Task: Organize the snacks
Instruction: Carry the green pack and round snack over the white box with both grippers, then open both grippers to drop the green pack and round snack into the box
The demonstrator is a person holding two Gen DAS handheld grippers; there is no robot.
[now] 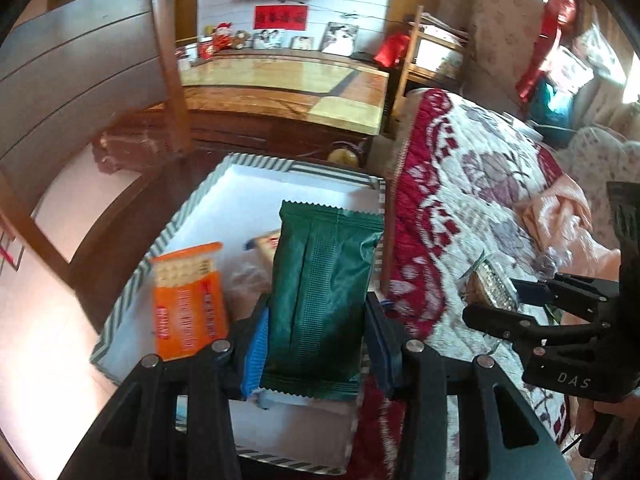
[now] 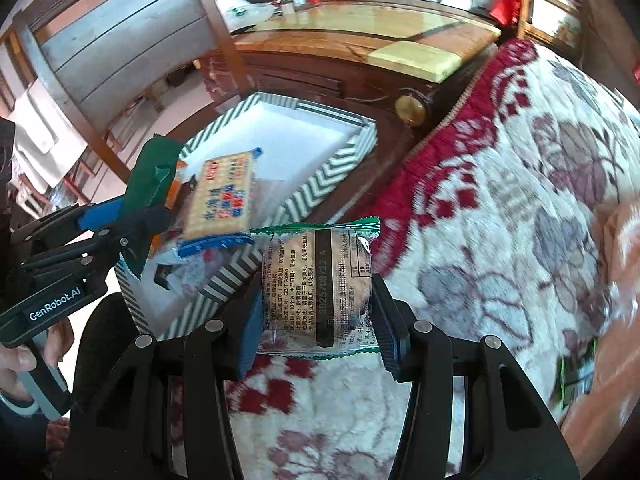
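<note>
Snacks were split three ways at this moment: two in the grippers, some in the striped box (image 1: 168, 236), one left on the blanket (image 2: 520, 208). The left gripper (image 1: 316, 328) was clamped on a green packet (image 1: 320, 300), hanging it above the box, likely ready to drop it beside the orange pack (image 1: 186, 300) lying inside! The right gripper (image 2: 316, 312) squeezed a clear biscuit packet (image 2: 316, 284) by its sides, held over the blanket just short of the box's near corner, probably queued for the same destination. The right view revealed what the left hid: a yellow cracker pack (image 2: 220, 204) in the box, largely screened by the green packet in the left view, plus a small green snack (image 2: 576, 376) at the blanket's edge. The left view alone showed the orange pack in full.
</note>
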